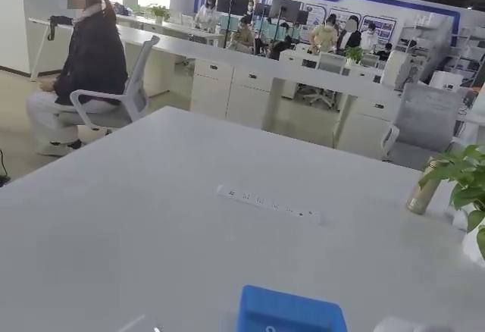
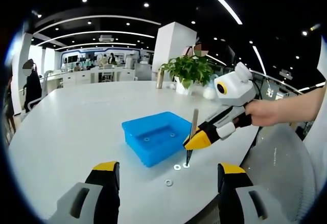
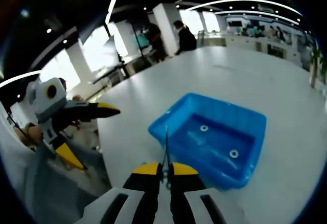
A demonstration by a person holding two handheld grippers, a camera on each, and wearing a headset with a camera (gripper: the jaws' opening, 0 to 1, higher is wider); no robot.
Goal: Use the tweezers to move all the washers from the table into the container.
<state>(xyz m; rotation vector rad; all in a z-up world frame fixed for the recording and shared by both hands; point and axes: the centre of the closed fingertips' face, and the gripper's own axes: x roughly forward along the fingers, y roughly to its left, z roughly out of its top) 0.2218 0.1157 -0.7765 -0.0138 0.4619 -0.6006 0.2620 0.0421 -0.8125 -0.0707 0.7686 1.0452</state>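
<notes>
Tweezers [image 3: 165, 147] sit clamped between the closed jaws of the right gripper [image 3: 164, 177] and stick out past the jaw tips. Their points hang just over two washers [image 2: 177, 167] on the table [image 2: 76, 132]; contact cannot be made out. A third washer [image 2: 168, 183] lies closer to the left gripper [image 2: 168, 169], whose jaws stand wide apart on nothing. Just beyond the tweezer points, the blue container [image 2: 153, 153] holds two more washers [image 3: 204, 128]. Head view: container cut off at the bottom edge, power strip [image 1: 269, 205] further out.

Left gripper [image 2: 168, 168] gapes wide; right gripper [image 3: 165, 170] clamped tight.
</notes>
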